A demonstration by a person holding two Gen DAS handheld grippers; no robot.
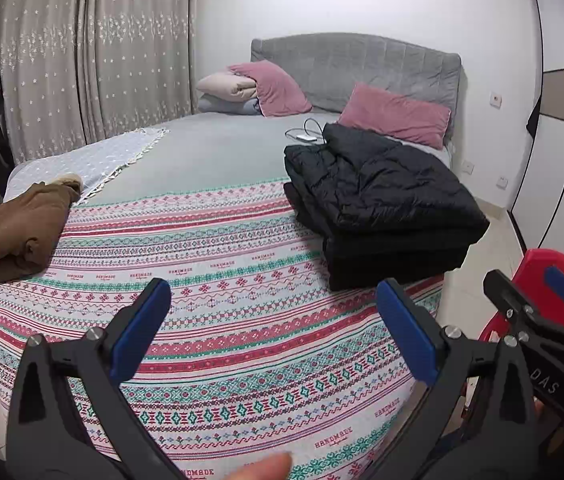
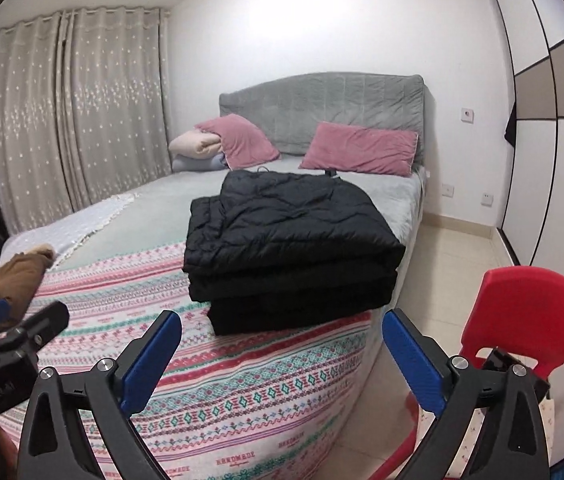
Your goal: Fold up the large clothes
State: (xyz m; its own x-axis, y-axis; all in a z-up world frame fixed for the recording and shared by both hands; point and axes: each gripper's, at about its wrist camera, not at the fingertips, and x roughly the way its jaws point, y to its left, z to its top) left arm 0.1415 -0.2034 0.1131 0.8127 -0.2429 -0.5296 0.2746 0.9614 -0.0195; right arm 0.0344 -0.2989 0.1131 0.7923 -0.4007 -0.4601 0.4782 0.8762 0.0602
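At about nine o'clock on the bed, a rumpled brown fleece garment with a pale fur trim lies loosely heaped at the left edge of the striped pink-and-green patterned bedspread. Its long axis appears to run from seven toward one o'clock, fur end farthest away. The left gripper hovers over the bedspread, jaws wide apart and empty. At about two o'clock sits a neat stack of folded black quilted jackets. The right gripper hangs before that stack, equally spread and empty. Judging by this, the black stack is done; the brown garment likely comes next and needs spreading flat.
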